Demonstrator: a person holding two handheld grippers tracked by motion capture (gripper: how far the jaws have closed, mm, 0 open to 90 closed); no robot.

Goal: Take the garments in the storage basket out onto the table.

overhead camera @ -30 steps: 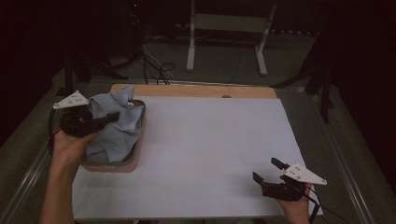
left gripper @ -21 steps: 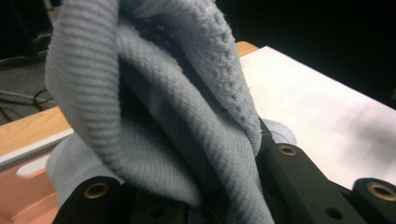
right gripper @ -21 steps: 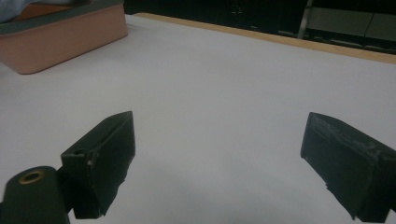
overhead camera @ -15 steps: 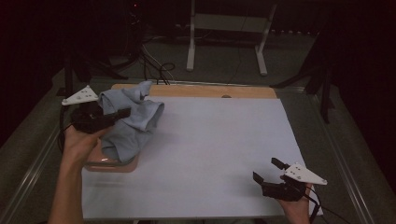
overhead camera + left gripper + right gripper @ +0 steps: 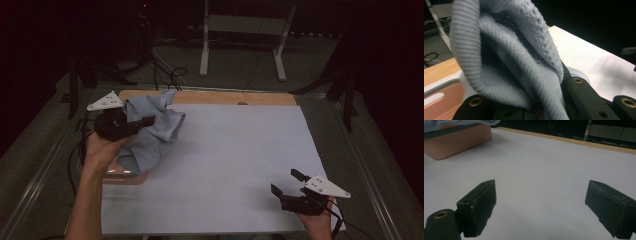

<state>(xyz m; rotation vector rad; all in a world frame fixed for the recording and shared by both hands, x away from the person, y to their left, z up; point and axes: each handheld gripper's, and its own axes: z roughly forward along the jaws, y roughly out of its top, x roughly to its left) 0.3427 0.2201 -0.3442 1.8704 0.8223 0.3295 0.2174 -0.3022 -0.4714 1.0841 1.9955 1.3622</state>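
Note:
A light blue knitted cloth hangs bunched from my left gripper, whose jaws are shut on a fold of it. The cloth's lower end trails over a salmon tray at the table's left edge. In the left gripper view the cloth drapes over both black jaws and hides their tips, with the tray below at left. My right gripper rests near the front right corner of the white sheet, open with nothing between its fingers. The right gripper view has the tray at far left.
A wooden board edge runs along the far side of the white sheet. Beyond the table stand a metal frame's legs and loose cables on the floor. Metal rails border the table at left and right.
My left gripper has carried the cloth up out of the tray and to the right, toward the white sheet. The right gripper has stayed put and open.

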